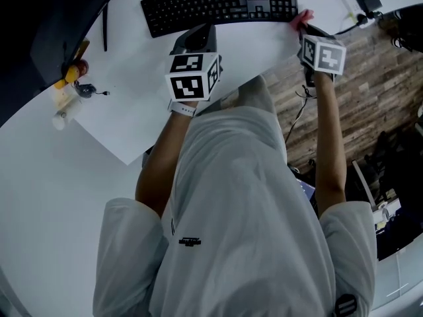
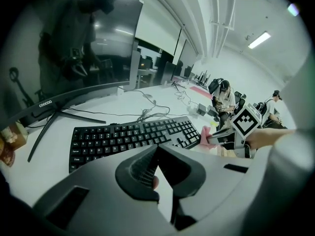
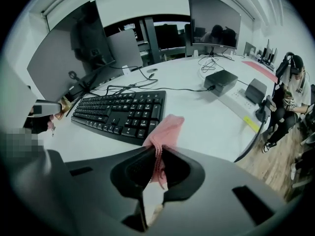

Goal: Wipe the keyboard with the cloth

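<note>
White surface (image 1: 39,177) carries everything we count, and it is the largest thing before us. On it lies one black keyboard (image 1: 221,4), flat and lengthwise in front of us, with one dark monitor (image 2: 74,43) standing behind it, as a desk is normally set for typing. Next come our two tools. The left hand-held gripper (image 2: 158,154) hovers near the keyboard's front edge with its jaws brought together on nothing. We judge it is held back there either to keep out of the way or to steady the keyboard when needed. The right hand-held gripper (image 3: 156,154) is clamped on the smallest thing, one pink cloth (image 3: 165,129). The cloth is pinched by one edge so that most of it hangs forward, free to drag over the keys. It sits at the keyboard's right end, by the number pad, though we cannot tell whether it touches the keys yet. Starting from that end would suit a wipe running along the rows.
</note>
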